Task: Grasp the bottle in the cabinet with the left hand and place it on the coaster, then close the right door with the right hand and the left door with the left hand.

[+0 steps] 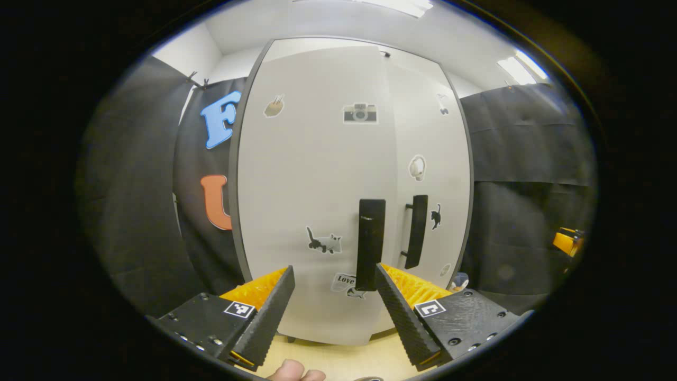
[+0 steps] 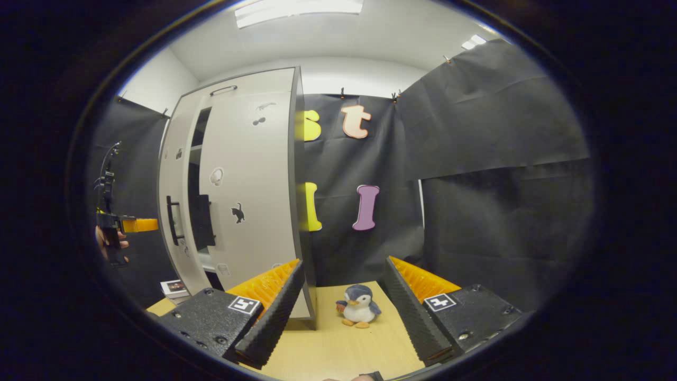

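The left claw (image 1: 333,288) faces a white cabinet (image 1: 317,174) head-on in the left gripper view, its fingers spread wide apart and holding nothing. The tall black handle (image 1: 370,244) of the left door (image 1: 312,211) rises just in front of the claw's right-hand finger; whether the two touch cannot be told. The right door (image 1: 431,174) sits slightly behind the left one, with its own black handle (image 1: 417,230) close by. Stickers dot both doors (a camera, a grey cat, a small black cat among them). A fingertip (image 1: 294,370) of the person shows at the bottom edge, above the pale wooden bench (image 1: 338,360).

From the right gripper view, the right claw (image 2: 342,296) hangs over the bench (image 2: 349,344) beside the cabinet (image 2: 248,211), its fingers likewise wide apart and empty. A stuffed penguin (image 2: 358,313) stands on the bench between the fingers, farther off. At the far left of this view the other claw (image 2: 127,225) appears in a hand (image 2: 108,244) near the cabinet's front, where a dark gap shows between the doors, so the cabinet is not fully closed. A small printed card (image 2: 174,288) lies on the bench by the cabinet's foot.

The bottle and coaster cannot be made out from here.
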